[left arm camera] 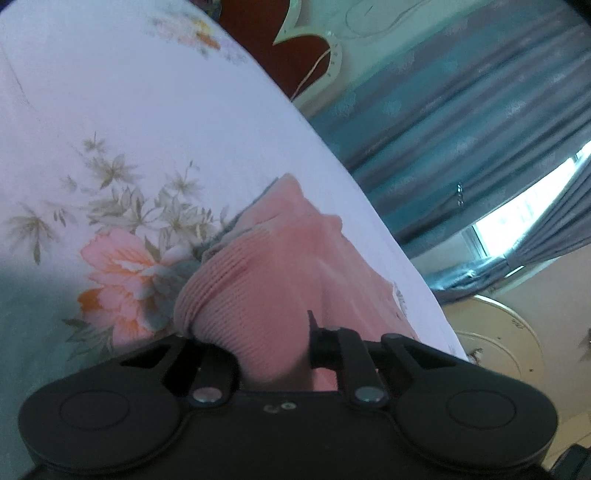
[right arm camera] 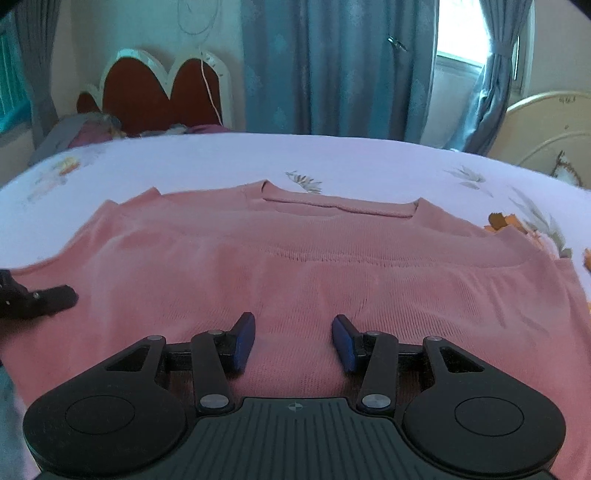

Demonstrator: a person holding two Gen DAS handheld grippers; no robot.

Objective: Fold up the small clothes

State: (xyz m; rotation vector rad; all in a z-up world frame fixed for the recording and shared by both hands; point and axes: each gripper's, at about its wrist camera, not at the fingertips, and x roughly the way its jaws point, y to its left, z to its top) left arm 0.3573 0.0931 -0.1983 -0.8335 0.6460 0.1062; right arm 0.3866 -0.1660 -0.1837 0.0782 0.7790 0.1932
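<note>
A pink knit top [right arm camera: 295, 266] lies spread flat on the floral bedsheet [right arm camera: 332, 162], neckline farthest away.

Bed [right arm camera: 332, 155], white floral sheet; pink knit top [right arm camera: 295, 258] spread flat on it, seemingly neckline far side.

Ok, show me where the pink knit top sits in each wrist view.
Left wrist: pink knit top bottom centre, bunched in the left gripper.
Right wrist: spread flat across the middle and bottom, under the right gripper.
Shared landmark: red headboard, top of each view.
</note>
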